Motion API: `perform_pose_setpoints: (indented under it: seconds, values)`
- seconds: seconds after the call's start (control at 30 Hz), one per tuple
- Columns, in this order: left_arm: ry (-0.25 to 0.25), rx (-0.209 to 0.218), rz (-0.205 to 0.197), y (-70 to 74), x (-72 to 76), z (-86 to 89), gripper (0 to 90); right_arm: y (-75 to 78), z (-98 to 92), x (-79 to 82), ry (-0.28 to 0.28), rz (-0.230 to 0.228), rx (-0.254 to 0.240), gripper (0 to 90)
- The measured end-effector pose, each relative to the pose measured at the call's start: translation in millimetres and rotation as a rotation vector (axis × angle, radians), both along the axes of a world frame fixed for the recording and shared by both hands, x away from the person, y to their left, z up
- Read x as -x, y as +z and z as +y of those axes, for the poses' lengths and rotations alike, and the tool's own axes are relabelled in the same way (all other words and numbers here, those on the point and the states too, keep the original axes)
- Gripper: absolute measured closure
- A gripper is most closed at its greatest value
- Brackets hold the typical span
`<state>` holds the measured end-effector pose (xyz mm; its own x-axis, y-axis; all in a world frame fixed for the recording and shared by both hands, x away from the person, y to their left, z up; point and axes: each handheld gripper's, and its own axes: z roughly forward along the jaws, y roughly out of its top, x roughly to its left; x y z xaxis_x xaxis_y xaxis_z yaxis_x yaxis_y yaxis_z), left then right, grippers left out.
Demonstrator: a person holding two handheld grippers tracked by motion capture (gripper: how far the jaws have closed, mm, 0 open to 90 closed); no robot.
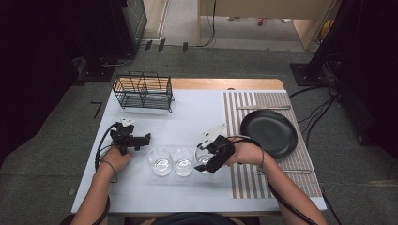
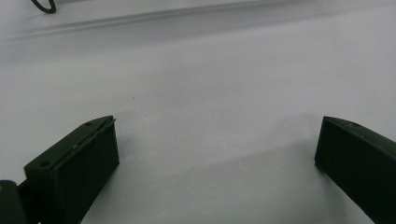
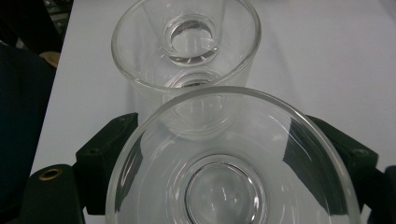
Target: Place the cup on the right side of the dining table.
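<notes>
Three clear glasses stand in a row near the middle of the white table top (image 1: pixel 197 112). My right gripper (image 1: pixel 206 168) reaches in from the right, with its jaws against both sides of the rightmost glass (image 1: pixel 202 157). In the right gripper view that glass (image 3: pixel 224 186) sits between the jaws of the right gripper (image 3: pixel 222 119), and the middle glass (image 3: pixel 187 42) stands just beyond it. The middle glass (image 1: pixel 183 161) and the left glass (image 1: pixel 159 161) stand free. My left gripper (image 1: pixel 146 138) rests left of the row, open over bare table (image 2: pixel 210 70), and the left gripper (image 2: pixel 218 120) holds nothing.
A black wire rack (image 1: pixel 143 90) stands at the back left. A black plate (image 1: pixel 268 132) lies on a striped placemat (image 1: pixel 244 178) at the right, with thin utensils (image 1: pixel 263 108) at the mat's far and near ends. Cables trail from both grippers.
</notes>
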<state>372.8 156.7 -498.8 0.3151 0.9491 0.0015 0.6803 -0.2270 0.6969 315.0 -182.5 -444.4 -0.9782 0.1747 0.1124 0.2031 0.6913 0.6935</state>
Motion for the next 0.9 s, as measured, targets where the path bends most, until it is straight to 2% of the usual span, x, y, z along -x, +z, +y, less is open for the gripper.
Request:
perform_pose_setpoints:
  seconds: [0.27, 0.33, 0.9]
  values:
    - [0.0, 0.0, 0.0, 0.0, 0.0, 0.0, 0.0, 0.8, -3.2, -2.3, -0.012, -0.015, -0.004, 18.3]
    - [0.0, 0.0, 0.0, 0.0, 0.0, 0.0, 0.0, 0.9, -3.8, -2.8, -0.023, -0.009, -0.007, 18.3]
    - [0.0, 0.0, 0.0, 0.0, 0.0, 0.0, 0.0, 2.8, -8.2, -9.6, -0.082, -0.05, -0.018, 18.4]
